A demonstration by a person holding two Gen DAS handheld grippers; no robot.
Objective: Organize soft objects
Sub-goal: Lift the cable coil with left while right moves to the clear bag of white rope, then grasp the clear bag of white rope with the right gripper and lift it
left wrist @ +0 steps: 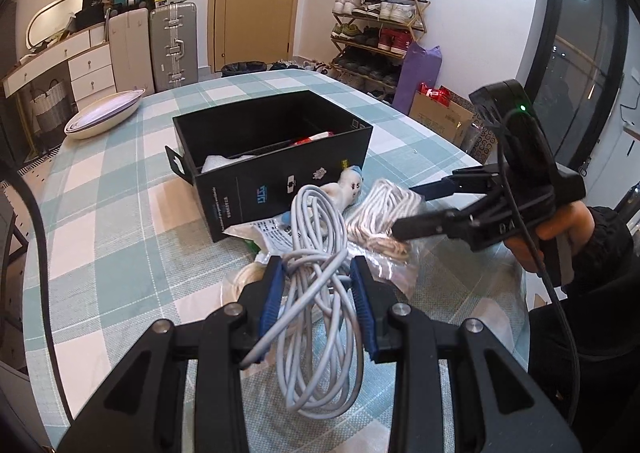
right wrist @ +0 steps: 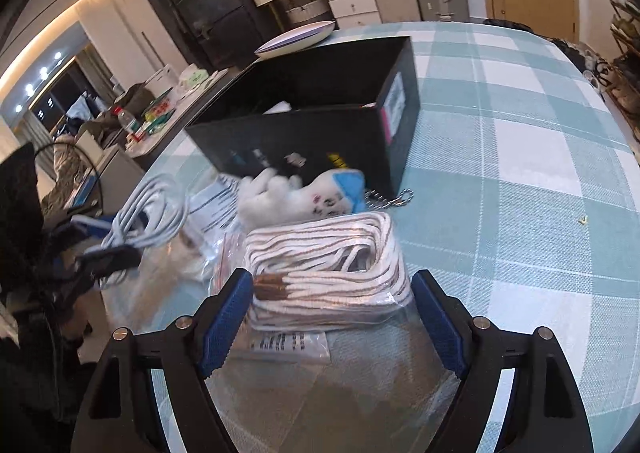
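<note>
My left gripper [left wrist: 318, 273] is shut on a coiled grey cable [left wrist: 320, 317] and holds it just above the table; the cable also shows in the right wrist view [right wrist: 148, 213]. My right gripper [right wrist: 332, 293] is open, its fingers on either side of a bagged bundle of white-and-brown rope [right wrist: 328, 269], also seen in the left wrist view [left wrist: 384, 213]. A white plush toy with a blue cap [right wrist: 304, 197] lies against the black box [left wrist: 280, 157]. The box is open on top and holds white and red items.
Clear plastic bags with printed labels [right wrist: 288, 345] lie under and beside the rope. A white oval dish [left wrist: 104, 113] sits at the table's far left. The table has a teal checked cloth [right wrist: 520, 157]. Suitcases, drawers and a shoe rack stand beyond.
</note>
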